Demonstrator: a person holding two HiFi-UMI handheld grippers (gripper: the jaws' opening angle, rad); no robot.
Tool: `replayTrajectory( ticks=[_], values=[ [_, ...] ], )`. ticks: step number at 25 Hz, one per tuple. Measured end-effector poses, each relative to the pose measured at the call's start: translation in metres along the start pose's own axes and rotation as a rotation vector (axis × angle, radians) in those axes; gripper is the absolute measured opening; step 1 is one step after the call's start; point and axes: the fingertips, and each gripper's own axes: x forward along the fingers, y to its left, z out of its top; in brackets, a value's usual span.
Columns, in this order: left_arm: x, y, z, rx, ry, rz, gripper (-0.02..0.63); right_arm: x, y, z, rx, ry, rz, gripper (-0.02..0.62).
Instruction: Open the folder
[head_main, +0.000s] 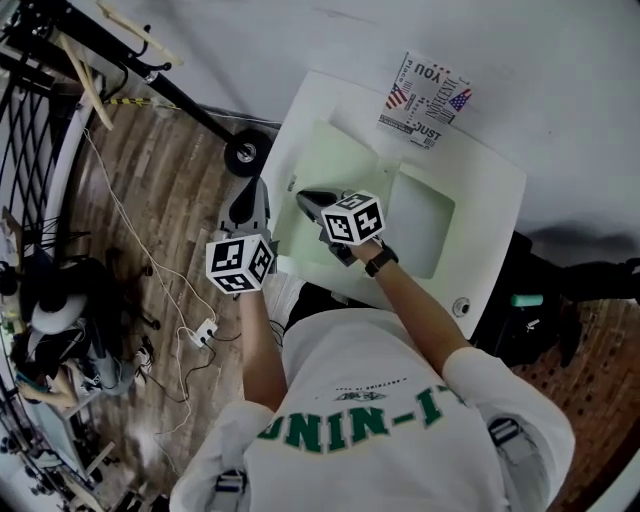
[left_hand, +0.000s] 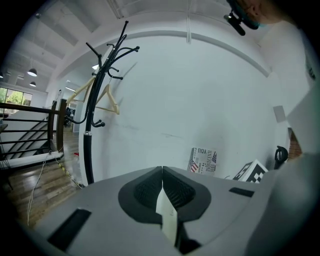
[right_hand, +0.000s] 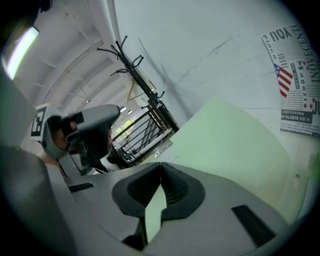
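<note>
A pale green folder (head_main: 335, 165) lies on the white table (head_main: 490, 180), with a second green panel (head_main: 420, 225) to its right. My right gripper (head_main: 303, 197) is at the folder's near left edge. In the right gripper view its jaws (right_hand: 160, 164) meet at the tips, with a thin green strip of the folder (right_hand: 235, 145) between the pads. My left gripper (head_main: 258, 190) hangs at the table's left edge. Its jaws (left_hand: 162, 169) are shut at the tips. A pale strip shows between its pads; I cannot tell what it is.
A printed sheet with flags (head_main: 428, 98) leans against the wall at the table's back. A black coat rack (left_hand: 95, 100) stands left of the table, its wheeled base (head_main: 243, 152) by the table corner. Cables and a power strip (head_main: 203, 330) lie on the wooden floor.
</note>
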Motion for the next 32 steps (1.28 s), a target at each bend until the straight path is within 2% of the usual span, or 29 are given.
replayTrajectory(
  ticks=[4, 10, 22, 32],
  values=[
    [-0.001, 0.016, -0.009, -0.024, 0.009, 0.019, 0.015, 0.029, -0.024, -0.025, -0.006, 0.086, -0.072, 0.018],
    [0.002, 0.037, -0.020, -0.058, 0.021, 0.042, 0.015, 0.060, -0.046, -0.048, 0.024, 0.177, -0.121, 0.017],
    [0.008, 0.048, -0.036, -0.090, 0.044, 0.043, 0.015, 0.072, -0.074, -0.088, 0.052, 0.330, -0.245, 0.017],
    [0.010, 0.039, -0.037, -0.079, 0.054, 0.027, 0.015, 0.067, -0.077, -0.094, 0.074, 0.320, -0.261, 0.017]
  ],
)
